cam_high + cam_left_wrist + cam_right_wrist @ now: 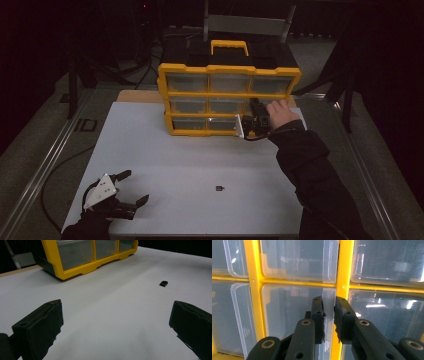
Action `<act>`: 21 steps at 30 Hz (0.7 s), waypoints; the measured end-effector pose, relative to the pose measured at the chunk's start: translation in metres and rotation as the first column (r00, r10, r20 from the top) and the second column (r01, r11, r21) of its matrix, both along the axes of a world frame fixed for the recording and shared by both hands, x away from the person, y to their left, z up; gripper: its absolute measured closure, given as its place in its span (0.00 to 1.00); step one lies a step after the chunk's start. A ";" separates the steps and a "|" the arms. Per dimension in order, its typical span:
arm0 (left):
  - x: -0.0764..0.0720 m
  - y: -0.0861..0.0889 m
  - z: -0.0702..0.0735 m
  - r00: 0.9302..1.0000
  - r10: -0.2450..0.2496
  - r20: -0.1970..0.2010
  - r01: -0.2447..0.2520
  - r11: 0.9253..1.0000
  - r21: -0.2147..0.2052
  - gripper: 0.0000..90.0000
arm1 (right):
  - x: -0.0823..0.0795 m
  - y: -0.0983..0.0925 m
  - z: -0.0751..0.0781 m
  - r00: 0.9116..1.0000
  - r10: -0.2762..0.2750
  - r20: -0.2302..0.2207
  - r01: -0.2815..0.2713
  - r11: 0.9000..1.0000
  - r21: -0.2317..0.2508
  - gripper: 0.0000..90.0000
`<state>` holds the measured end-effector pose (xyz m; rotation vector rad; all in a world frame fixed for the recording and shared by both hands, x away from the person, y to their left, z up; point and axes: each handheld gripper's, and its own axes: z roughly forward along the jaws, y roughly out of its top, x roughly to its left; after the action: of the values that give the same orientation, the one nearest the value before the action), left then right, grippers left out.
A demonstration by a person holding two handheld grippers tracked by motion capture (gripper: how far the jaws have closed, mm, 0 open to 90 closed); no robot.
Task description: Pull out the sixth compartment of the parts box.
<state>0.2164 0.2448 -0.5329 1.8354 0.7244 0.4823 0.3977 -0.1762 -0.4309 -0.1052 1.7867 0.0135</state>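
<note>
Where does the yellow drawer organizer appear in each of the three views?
High view: the yellow drawer organizer stands at the far middle of the white table, with the right tongs at its lower right drawers.
Left gripper view: its bottom corner sits at the top left.
Right gripper view: its clear drawers and yellow frame span the picture.
Shared landmark: the yellow frame bars between clear drawers.

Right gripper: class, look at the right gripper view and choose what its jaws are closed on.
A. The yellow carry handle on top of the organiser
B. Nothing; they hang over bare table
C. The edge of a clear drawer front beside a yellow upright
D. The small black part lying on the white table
C: in the right gripper view the right gripper has its jaws pinched on the side lip of a clear drawer of the yellow organiser.
</note>
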 end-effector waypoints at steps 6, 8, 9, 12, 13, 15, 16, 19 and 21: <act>0.000 0.000 0.000 1.000 0.001 0.000 -0.001 1.000 -0.002 0.01 | -0.006 -0.001 0.002 1.000 -0.006 -0.013 0.006 1.000 -0.005 0.88; 0.000 0.000 0.000 1.000 0.000 -0.001 0.000 1.000 -0.001 0.01 | -0.008 -0.001 0.001 1.000 0.003 -0.012 -0.003 1.000 -0.005 0.88; 0.000 0.000 0.000 1.000 0.000 -0.001 0.000 1.000 0.000 0.00 | -0.009 -0.001 0.001 1.000 0.008 -0.007 -0.008 1.000 -0.004 0.88; 0.000 0.000 0.000 1.000 0.001 0.000 -0.001 1.000 0.001 0.01 | -0.011 -0.002 -0.001 1.000 0.012 0.002 -0.012 1.000 -0.003 0.88; 0.000 0.000 0.000 1.000 0.001 0.000 -0.001 1.000 0.001 0.01 | -0.011 -0.002 -0.002 1.000 0.012 0.001 -0.012 1.000 -0.006 0.88; 0.000 0.000 0.000 1.000 0.000 -0.001 0.000 1.000 0.000 0.01 | -0.011 -0.002 -0.002 1.000 0.012 0.003 -0.012 1.000 -0.003 0.88; 0.000 0.000 0.000 1.000 0.000 -0.001 0.000 1.000 0.000 0.01 | -0.011 -0.002 -0.002 1.000 0.012 0.003 -0.012 1.000 -0.004 0.88; 0.000 0.000 0.000 1.000 0.000 -0.001 0.000 1.000 0.001 0.01 | -0.012 -0.002 0.000 1.000 0.008 -0.006 -0.008 1.000 -0.004 0.88; 0.000 0.000 0.000 1.000 0.001 -0.002 -0.001 1.000 0.000 0.01 | -0.013 -0.002 0.001 1.000 0.008 -0.010 -0.008 1.000 -0.007 0.88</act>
<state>0.2168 0.2450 -0.5331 1.8356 0.7264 0.4812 0.3851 -0.1783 -0.4300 -0.1169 1.7967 0.0137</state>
